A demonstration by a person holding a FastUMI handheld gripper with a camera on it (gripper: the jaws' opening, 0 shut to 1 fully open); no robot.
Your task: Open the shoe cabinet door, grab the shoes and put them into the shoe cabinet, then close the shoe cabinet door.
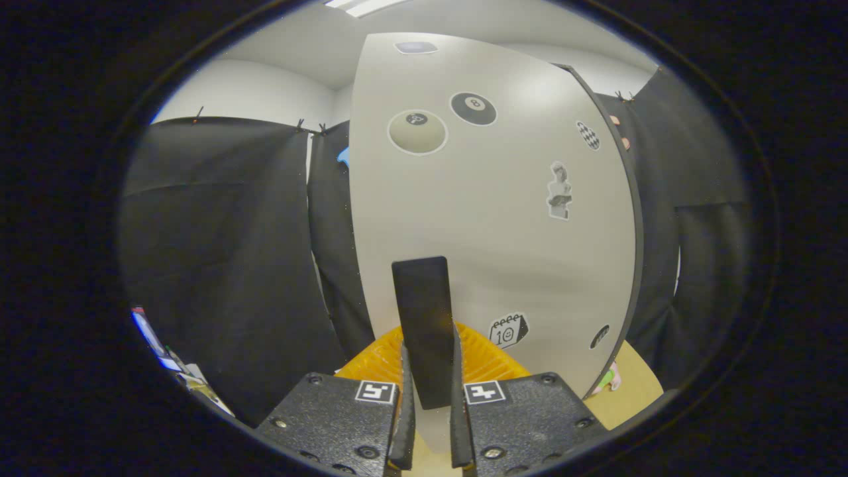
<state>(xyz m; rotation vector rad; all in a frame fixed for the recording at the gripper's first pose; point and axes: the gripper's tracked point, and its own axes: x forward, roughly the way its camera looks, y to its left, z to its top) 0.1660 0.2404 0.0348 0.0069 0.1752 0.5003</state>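
Note:
The shoe cabinet door (pixel 503 232) is a pale panel with several stickers on it, and it stands close in front of me. A flat black handle (pixel 423 305) rises upright from its lower part. My gripper (pixel 430 387) is shut on the lower end of that handle, one finger pressing on each side. The door's dark right edge (pixel 635 218) shows, with black cloth behind it. Whether the door is ajar or flush I cannot tell.
Black booth cloth (pixel 225 265) hangs to the left of the door and also to its right (pixel 702 232). A tan wooden surface (pixel 636 387) lies below the door's right corner. Some coloured items (pixel 165 351) lie low on the left.

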